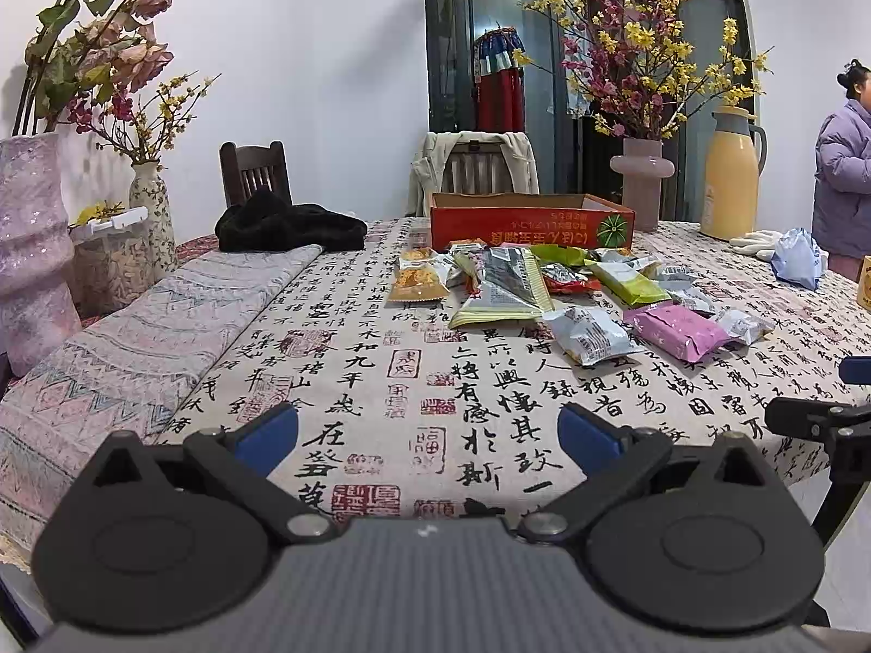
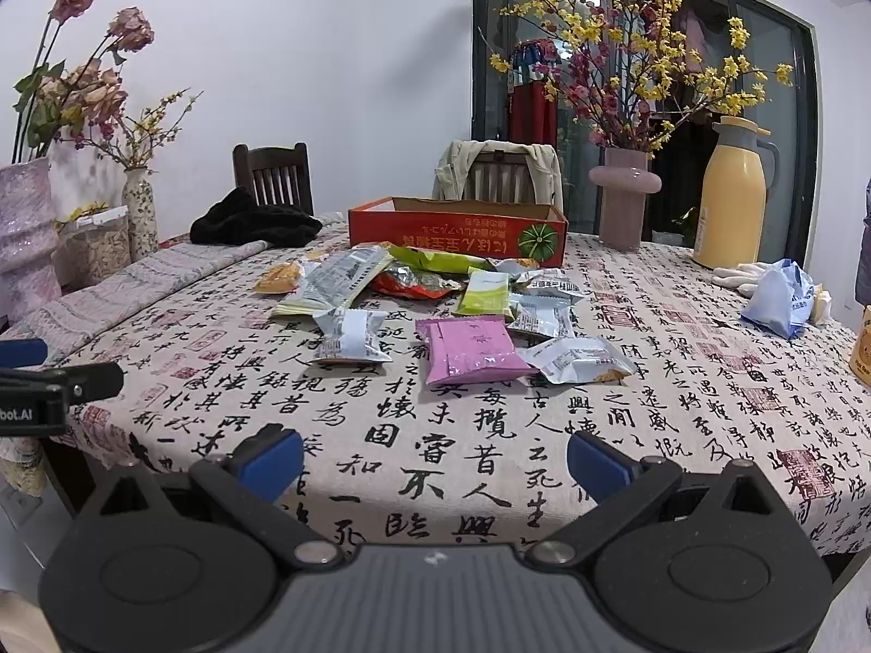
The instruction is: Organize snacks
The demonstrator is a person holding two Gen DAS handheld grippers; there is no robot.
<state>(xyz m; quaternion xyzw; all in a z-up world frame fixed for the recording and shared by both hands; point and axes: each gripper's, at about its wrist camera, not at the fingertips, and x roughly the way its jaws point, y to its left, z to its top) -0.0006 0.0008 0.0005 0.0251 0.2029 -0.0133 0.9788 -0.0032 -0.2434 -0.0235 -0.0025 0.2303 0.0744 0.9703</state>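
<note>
Snack packets in foil and plastic wrappers (image 1: 544, 288) lie scattered in a loose group on the middle of the surface (image 1: 381, 381), which is covered by a cloth printed with black calligraphy and red seals. In the left wrist view, they lie just in front of a shallow red cardboard box (image 1: 531, 220) with an open top. Among them are a long green and grey packet (image 1: 503, 285), a flat purple packet (image 1: 678, 329) at the right and an orange packet (image 1: 416, 280) at the left. The left tongs (image 1: 427, 435) hang over the near edge of the surface, well apart from the snacks; their blue-tipped fingers (image 1: 269, 432) are spread wide and hold nothing. At the right edge a part of the other black tool (image 1: 822, 424) shows. Behind the box stand a pink vase with yellow and red flower branches (image 1: 642, 179) and a yellow thermos jug (image 1: 729, 174). A person in a lilac padded jacket (image 1: 844, 179) stands at the far right.

In the right wrist view, the flat purple packet (image 2: 471, 351) lies nearest, between two silver packets (image 2: 348, 334), and the red cardboard box (image 2: 457, 231) is behind the group. The right tongs (image 2: 435, 465) are also spread wide and empty, near the front edge of the surface (image 2: 653, 435). A light blue bag (image 2: 776, 299) lies at the right, near white gloves (image 2: 735, 275).
</note>
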